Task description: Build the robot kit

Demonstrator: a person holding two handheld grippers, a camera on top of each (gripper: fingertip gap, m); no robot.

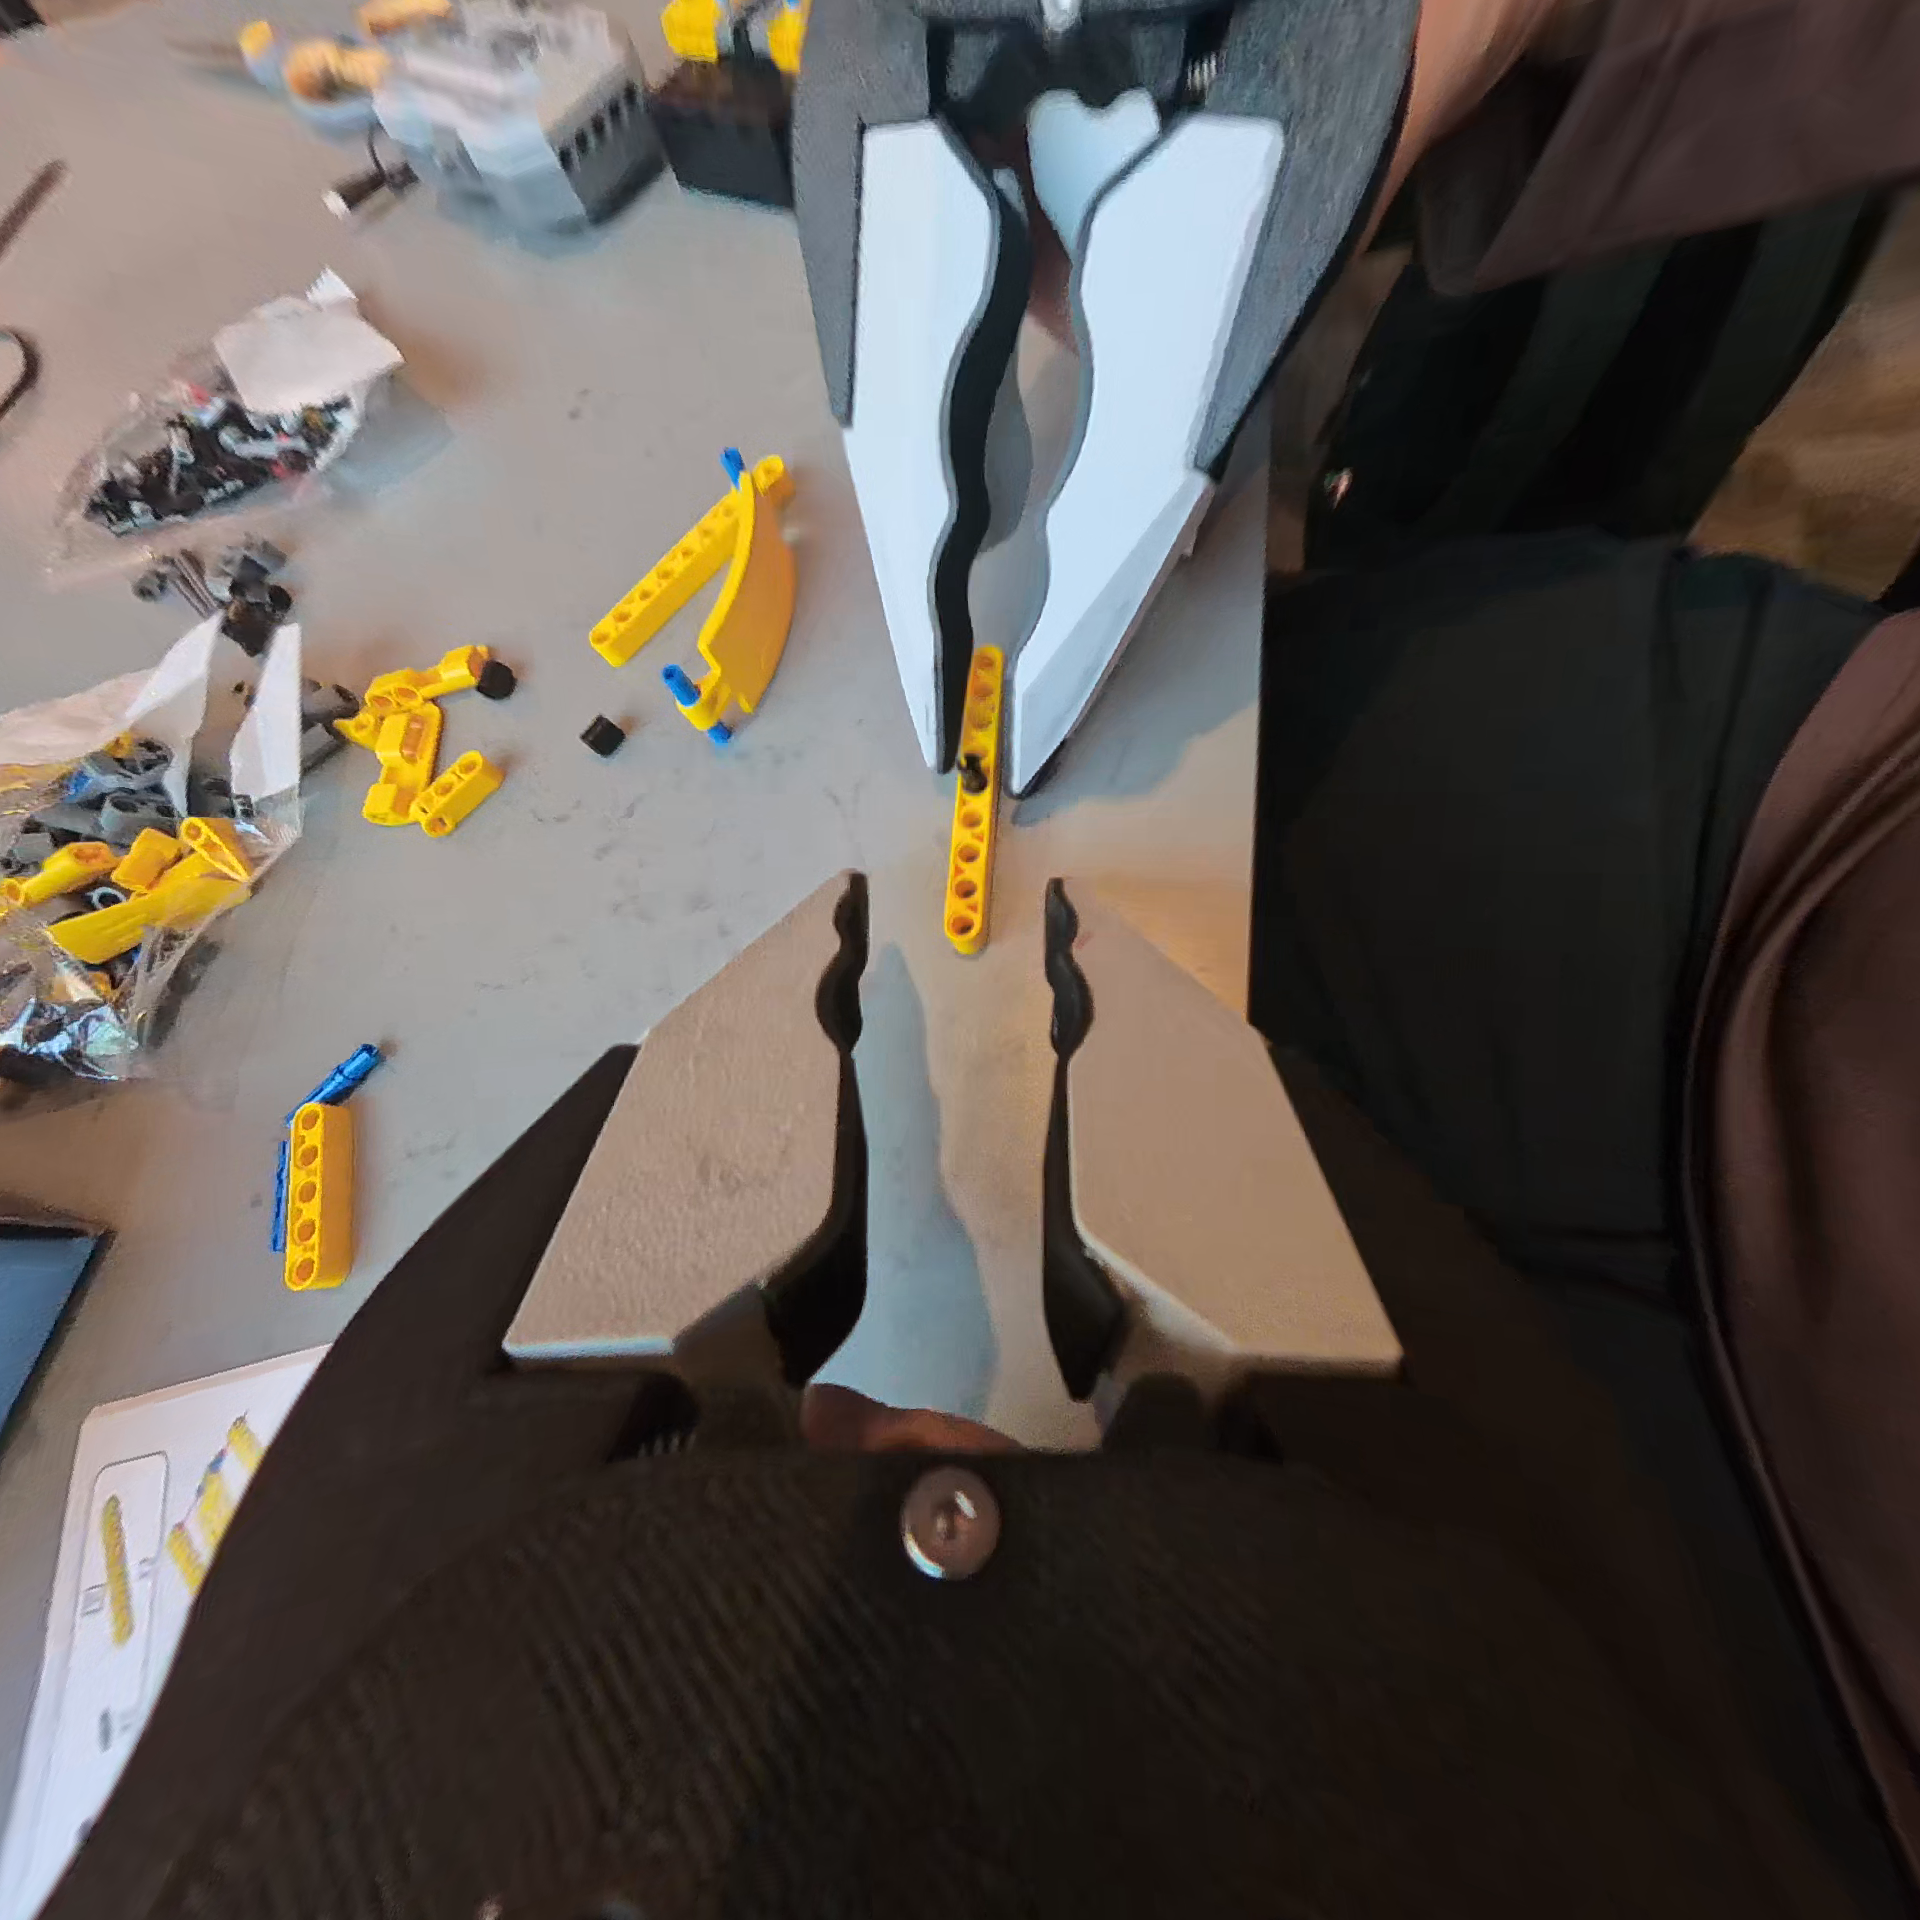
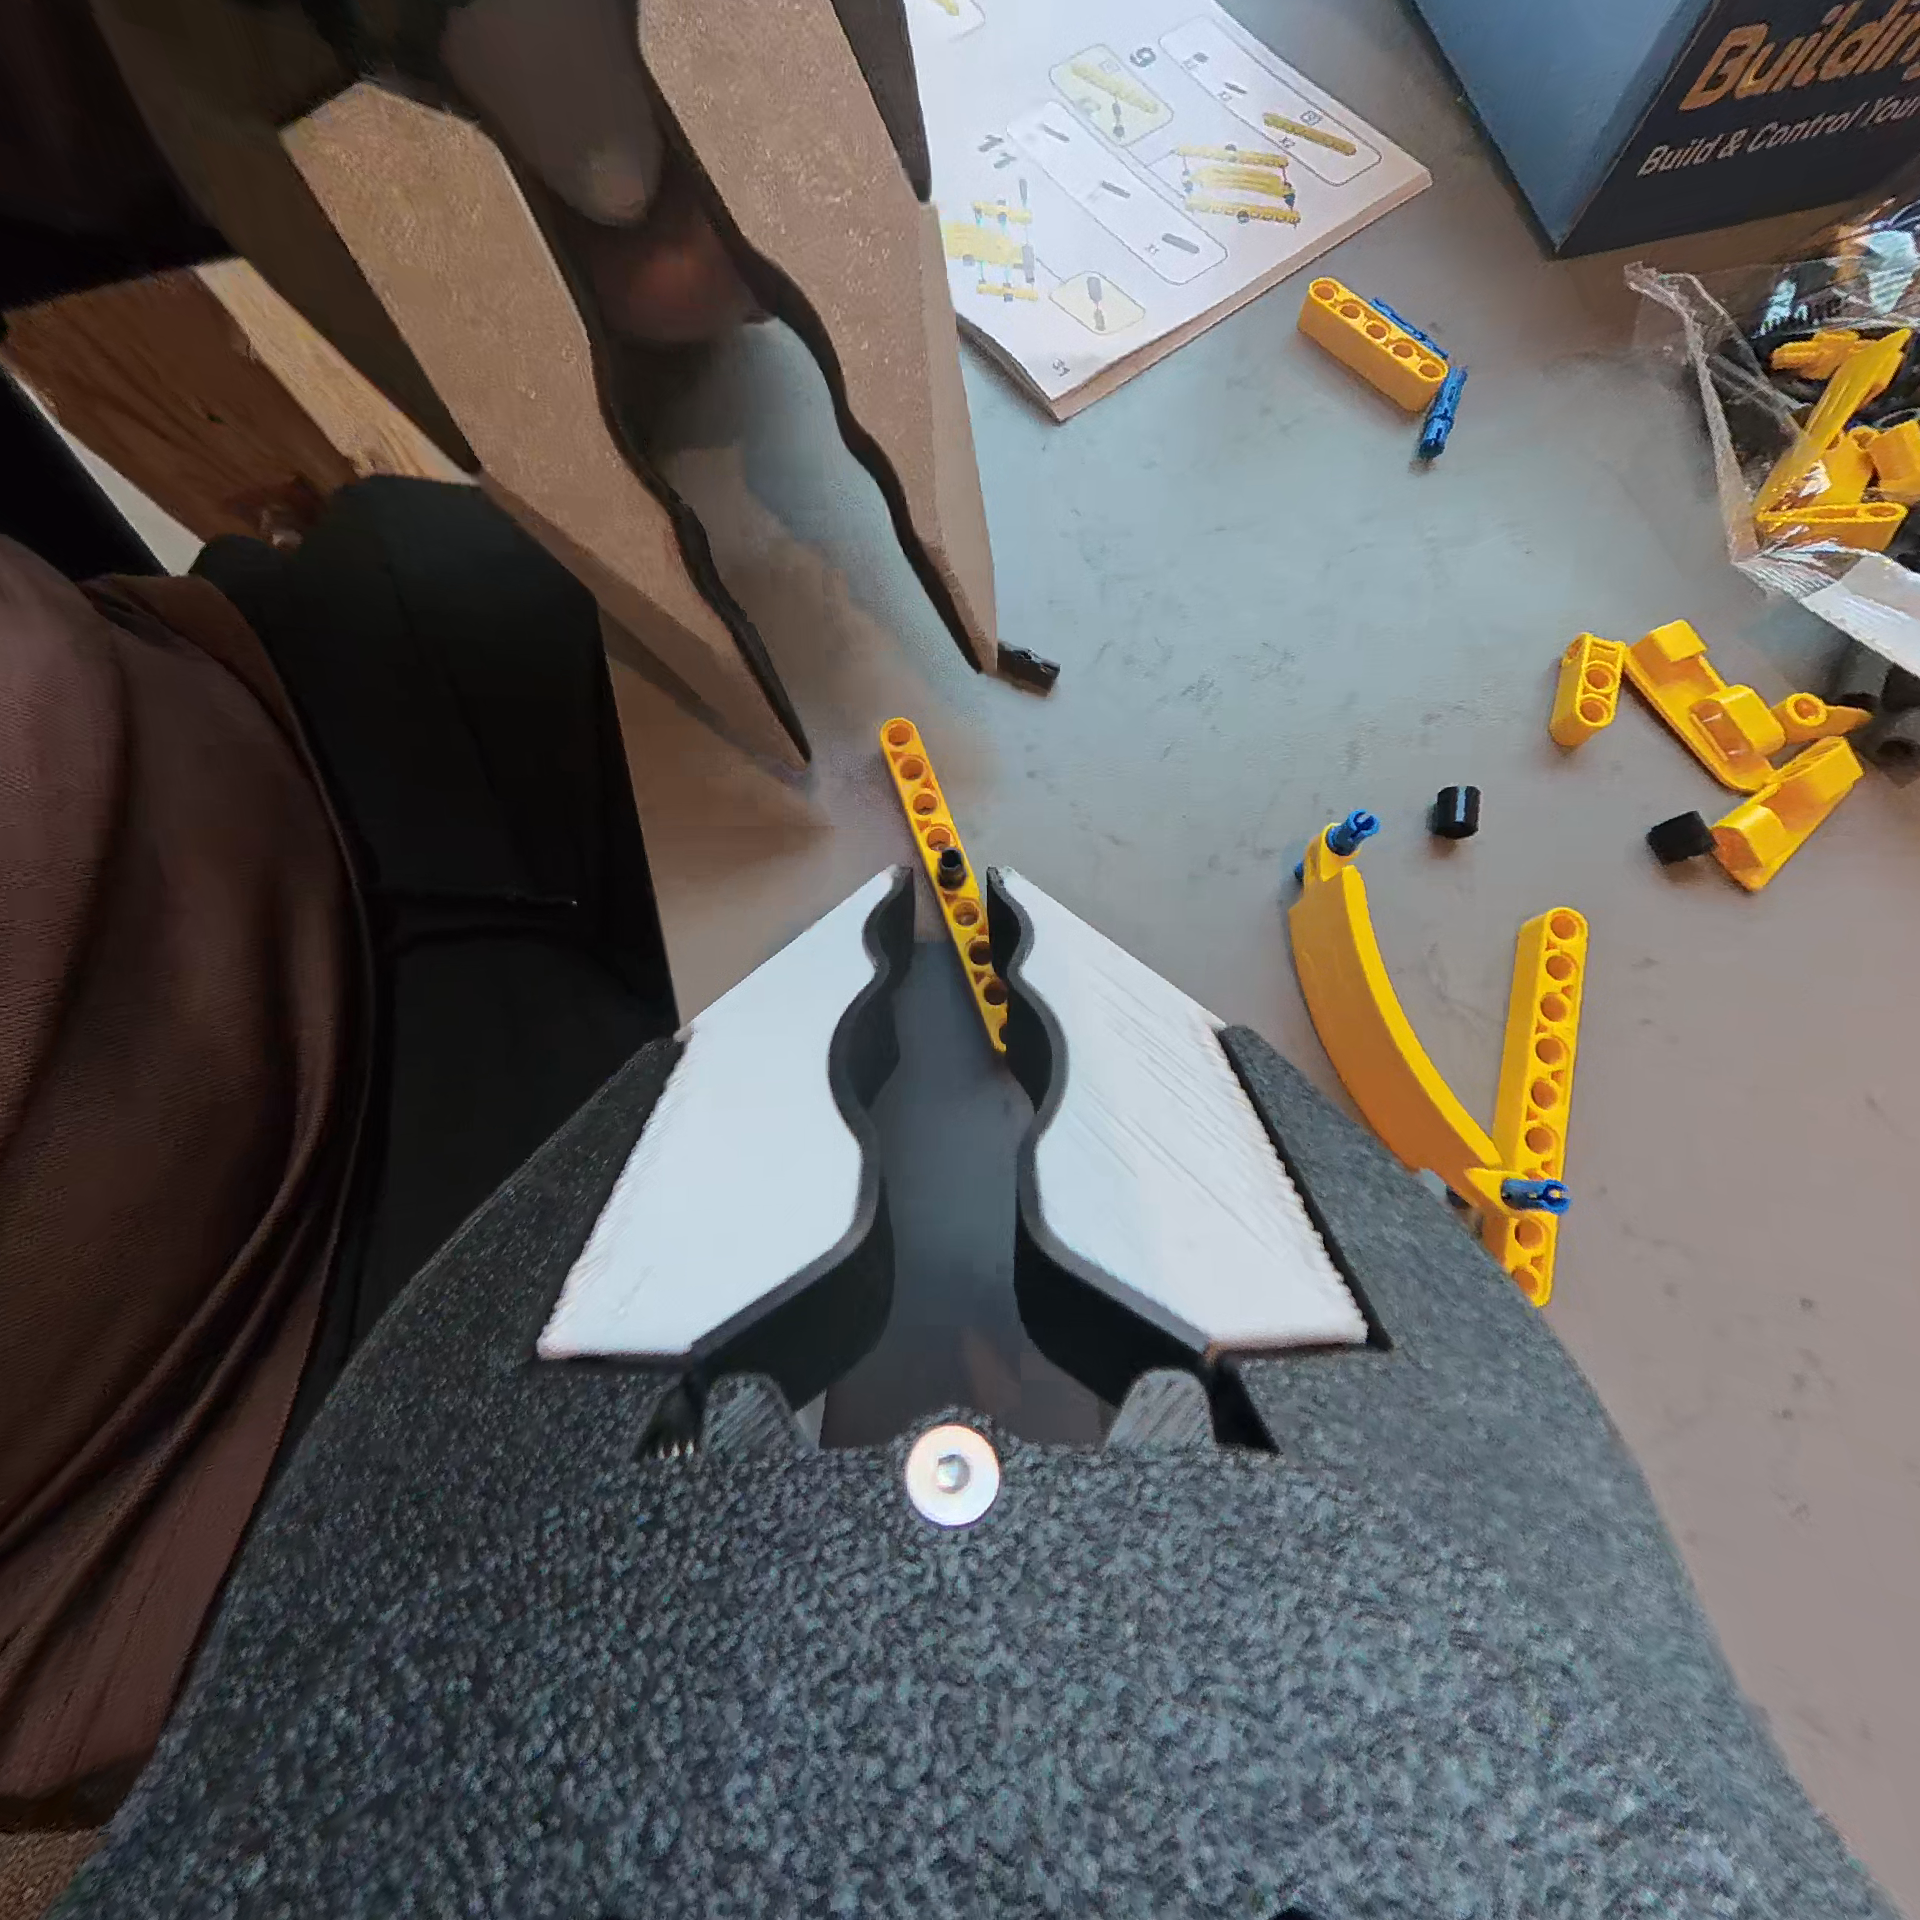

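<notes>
I see a grey surface [image 1: 540, 997] under my left hand-held gripper [image 1: 954, 894]. A long yellow beam [image 1: 972, 821] lies just ahead of it. To its left lie a curved yellow assembly [image 1: 717, 603], loose yellow pieces [image 1: 416, 748], torn parts bags [image 1: 114, 862], a short yellow beam [image 1: 317, 1195] and an instruction booklet [image 1: 114, 1558].

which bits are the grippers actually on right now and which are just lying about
At the grippers: long yellow beam, black pin stuck in it, right gripper straddling it, left gripper open at its end.

Lying about: curved yellow piece, short yellow beam, booklet, bag of parts, blue box.
</notes>
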